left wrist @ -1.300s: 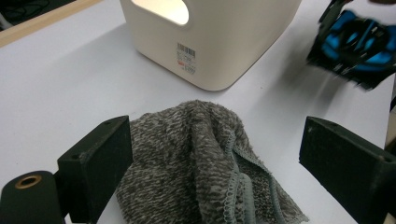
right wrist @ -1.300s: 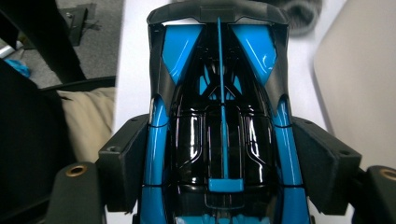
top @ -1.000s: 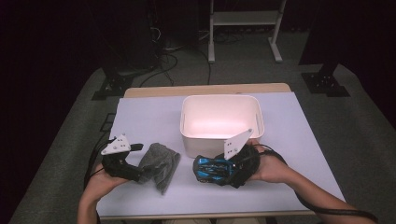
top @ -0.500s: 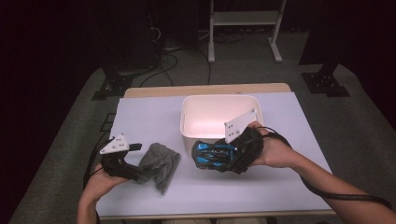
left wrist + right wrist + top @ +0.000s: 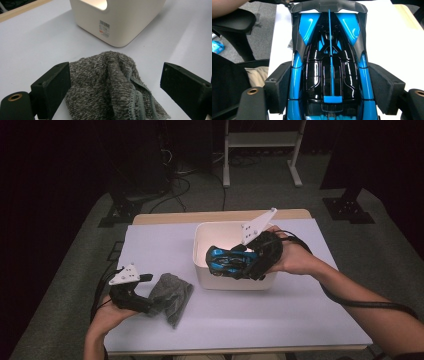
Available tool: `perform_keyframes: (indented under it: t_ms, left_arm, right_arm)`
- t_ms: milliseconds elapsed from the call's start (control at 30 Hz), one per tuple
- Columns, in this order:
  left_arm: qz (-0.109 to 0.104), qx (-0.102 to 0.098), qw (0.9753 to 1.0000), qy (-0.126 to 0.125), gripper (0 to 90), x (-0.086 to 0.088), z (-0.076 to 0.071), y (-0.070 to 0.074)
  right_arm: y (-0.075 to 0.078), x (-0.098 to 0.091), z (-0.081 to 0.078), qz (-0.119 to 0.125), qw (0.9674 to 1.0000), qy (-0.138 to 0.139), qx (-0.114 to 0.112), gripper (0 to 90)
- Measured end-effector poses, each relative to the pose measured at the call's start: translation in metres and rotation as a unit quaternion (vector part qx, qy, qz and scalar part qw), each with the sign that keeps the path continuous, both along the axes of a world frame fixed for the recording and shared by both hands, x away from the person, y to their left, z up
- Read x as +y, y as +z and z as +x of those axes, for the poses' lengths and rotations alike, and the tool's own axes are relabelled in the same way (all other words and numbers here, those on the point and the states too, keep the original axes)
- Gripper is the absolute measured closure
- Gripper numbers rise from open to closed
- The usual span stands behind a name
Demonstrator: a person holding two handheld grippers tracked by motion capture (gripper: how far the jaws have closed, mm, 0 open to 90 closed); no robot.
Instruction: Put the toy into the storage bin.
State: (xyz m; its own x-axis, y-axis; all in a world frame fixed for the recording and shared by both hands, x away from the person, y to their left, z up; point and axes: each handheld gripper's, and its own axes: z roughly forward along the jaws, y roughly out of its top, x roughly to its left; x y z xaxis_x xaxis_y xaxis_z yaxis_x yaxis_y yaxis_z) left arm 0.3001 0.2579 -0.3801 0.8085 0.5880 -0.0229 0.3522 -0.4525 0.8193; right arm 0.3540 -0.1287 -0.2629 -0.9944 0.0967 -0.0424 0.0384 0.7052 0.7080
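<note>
A blue and black toy car hangs in the air over the front rim of the white bin, with my right gripper shut on it. In the right gripper view both pads press the car's flanks, and the right gripper points along its roof. A crumpled grey cloth lies on the table at the front left. My left gripper rests beside it, open. In the left gripper view its jaws stand wide on either side of the cloth without pressing it; the left gripper faces the bin's wall.
The white tabletop runs to a wooden back edge. Beyond it on the grey floor are cables, a white metal stand and black stand feet. A dark chair-like shape sits off the table's edge.
My right gripper has lifted the toy car off the table and carried it back and up over the bin's front rim. The left gripper and the cloth have stayed put.
</note>
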Motion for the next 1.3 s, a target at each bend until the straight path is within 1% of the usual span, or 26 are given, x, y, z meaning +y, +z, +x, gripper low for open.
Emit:
perform_keyframes:
  t_ms: [200, 267, 467, 567, 733, 867, 933, 1033, 1100, 1267, 1300]
  left_arm:
    - [-0.001, -0.002, 1.0, 0.007, 8.7, 0.004, -0.002, 0.001]
    - [-0.002, -0.003, 1.0, 0.008, 8.7, 0.006, -0.001, 0.001]
    - [-0.002, -0.002, 0.9999, 0.011, 8.7, 0.006, -0.001, 0.0]
    - [-0.001, -0.002, 0.9999, 0.012, 8.7, 0.007, 0.0, 0.0]
    - [-0.004, -0.004, 0.9998, 0.017, 8.7, 0.01, 0.0, 0.001]
    - [-0.001, -0.003, 0.9998, 0.017, 8.7, 0.011, 0.0, 0.001]
    - [0.0, -0.003, 0.9998, 0.017, 8.7, 0.01, 0.0, 0.0]
    - [0.0, -0.001, 0.9998, 0.018, 8.7, 0.01, 0.0, 0.0]
    - [-0.001, -0.003, 0.9998, 0.019, 8.7, 0.011, -0.001, 0.0]
    - [-0.006, -0.004, 0.9998, 0.019, 8.7, 0.011, -0.001, 0.0]
    - [-0.002, -0.004, 0.9998, 0.02, 8.7, 0.011, 0.0, 0.0]
  right_arm:
    - [0.001, 0.0, 0.016, -0.009, 0.9999, -0.006, 0.003, 25.2]
    - [0.002, -0.001, 0.021, -0.008, 0.9999, -0.009, 0.007, 25.2]
    - [0.002, -0.004, 0.036, -0.014, 0.9997, -0.019, 0.002, 25.2]
    - [-0.001, -0.006, 0.046, -0.016, 0.9995, -0.026, 0.005, 25.2]
    - [-0.009, -0.006, 0.058, -0.022, 0.9992, -0.032, 0.009, 25.2]
    - [-0.019, -0.005, 0.066, -0.029, 0.9989, -0.033, 0.015, 25.2]
    - [-0.023, -0.003, 0.068, -0.032, 0.9987, -0.035, 0.017, 25.2]
    - [-0.028, 0.0, 0.071, -0.035, 0.9988, -0.03, 0.019, 25.2]
    - [-0.033, 0.002, 0.072, -0.045, 0.9983, -0.03, 0.019, 25.2]
    - [-0.044, 0.006, 0.076, -0.049, 0.9981, -0.027, 0.027, 25.2]
    - [-0.045, 0.007, 0.077, -0.049, 0.9982, -0.024, 0.026, 25.2]
